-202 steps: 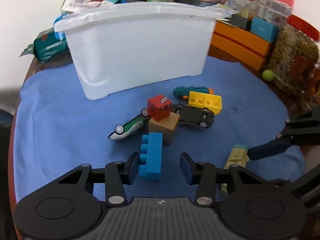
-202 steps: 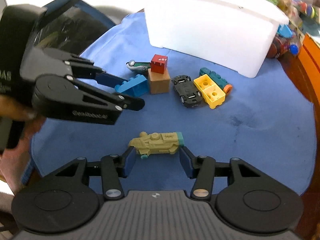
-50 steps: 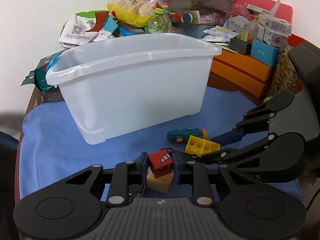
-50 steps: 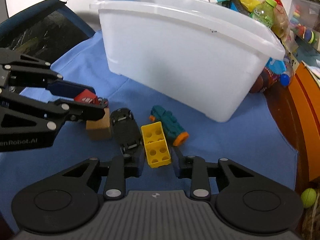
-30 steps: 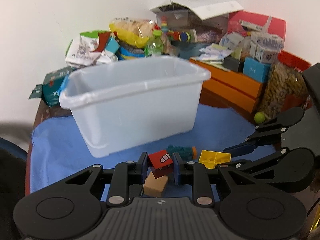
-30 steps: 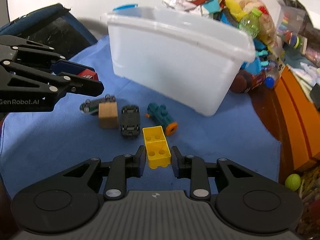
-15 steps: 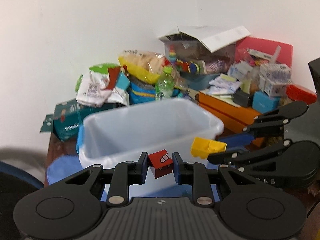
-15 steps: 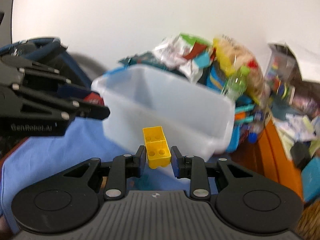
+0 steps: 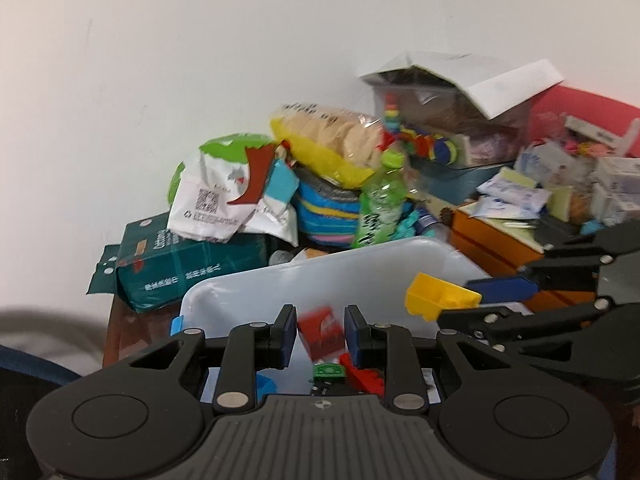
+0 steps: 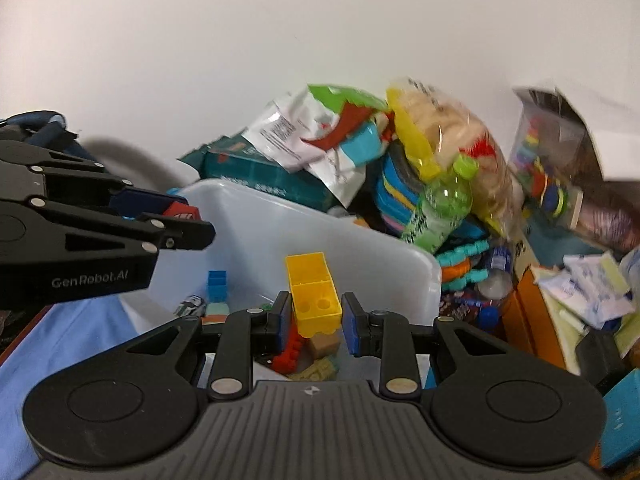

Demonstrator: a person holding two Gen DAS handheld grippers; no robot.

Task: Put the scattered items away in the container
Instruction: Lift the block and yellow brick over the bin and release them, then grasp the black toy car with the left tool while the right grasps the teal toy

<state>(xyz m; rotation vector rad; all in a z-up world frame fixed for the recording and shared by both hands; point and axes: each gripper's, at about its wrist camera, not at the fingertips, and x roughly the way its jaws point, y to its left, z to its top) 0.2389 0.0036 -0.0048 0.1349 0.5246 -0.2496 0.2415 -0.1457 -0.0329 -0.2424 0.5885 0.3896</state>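
- The left gripper (image 9: 320,336) points downward over the open white container (image 9: 248,292), with the right gripper (image 10: 312,320) close at its right, also tilted down over the container's far side.
- The left jaws are opening: the red cube (image 9: 322,336) sits between the pads, blurred, and it seems to be clear of them on both sides, though the blur leaves that uncertain.
- The right jaws stand narrow and clamp the yellow brick (image 10: 314,296) at its near end; the brick sticks out ahead of the pads, hollow side up.
- Below the right jaws, inside the container, lie a red brick (image 10: 290,350), a tan block (image 10: 324,346) and a yellowish toy (image 10: 316,370); to the left of the jaws, a blue brick (image 10: 217,282) and a toy car (image 10: 192,305).
- The container stands on a blue cloth (image 10: 64,344) over the tabletop.
- Beyond both jaws, past the container, rises a heap of snack bags, a green bottle (image 10: 438,210), a teal pack (image 9: 188,260) and orange boxes (image 9: 500,244) against a white wall (image 9: 200,60).
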